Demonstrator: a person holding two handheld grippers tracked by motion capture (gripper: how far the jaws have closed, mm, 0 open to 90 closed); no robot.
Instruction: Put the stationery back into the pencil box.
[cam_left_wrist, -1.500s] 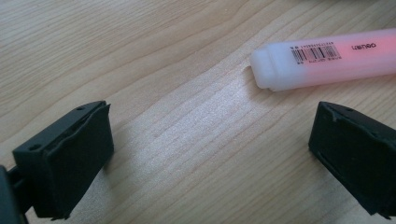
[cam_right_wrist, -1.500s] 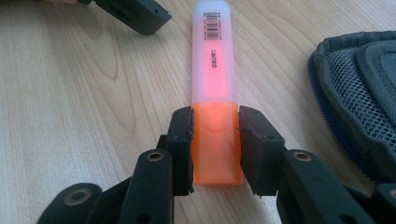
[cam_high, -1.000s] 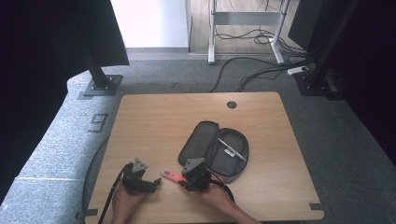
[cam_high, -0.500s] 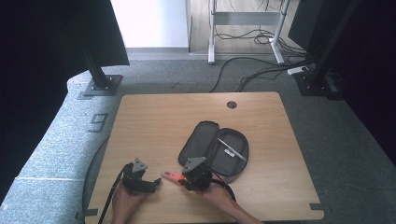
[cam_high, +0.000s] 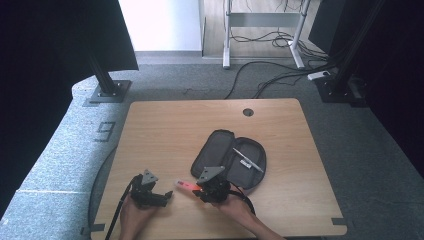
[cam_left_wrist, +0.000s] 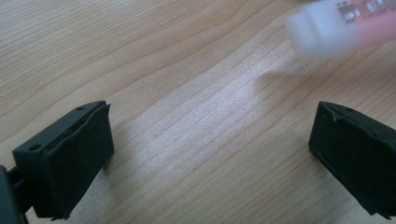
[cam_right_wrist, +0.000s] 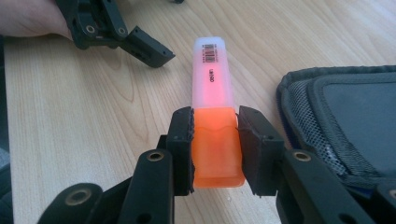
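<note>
An orange highlighter (cam_right_wrist: 214, 107) with an orange cap and pale translucent body is held by its cap between the jaws of my right gripper (cam_right_wrist: 215, 140), which is shut on it. From above, the highlighter (cam_high: 184, 186) points left from the right gripper (cam_high: 200, 190) near the table's front edge. My left gripper (cam_high: 165, 196) sits a little to the left, open, with bare wood between its jaws (cam_left_wrist: 210, 140). The highlighter's pale end (cam_left_wrist: 336, 23) lies just beyond the left gripper's jaws, blurred. An open dark pencil case (cam_high: 230, 159) lies behind the right gripper.
A silver pen (cam_high: 248, 160) rests inside the open pencil case. The wooden table (cam_high: 170, 130) has a cable hole (cam_high: 248, 112) at its back edge. Cables (cam_high: 270, 75) and stand feet lie on the grey floor behind the table.
The right gripper holding the highlighter has drifted slightly right and toward the front edge; the left gripper has scarcely moved.
</note>
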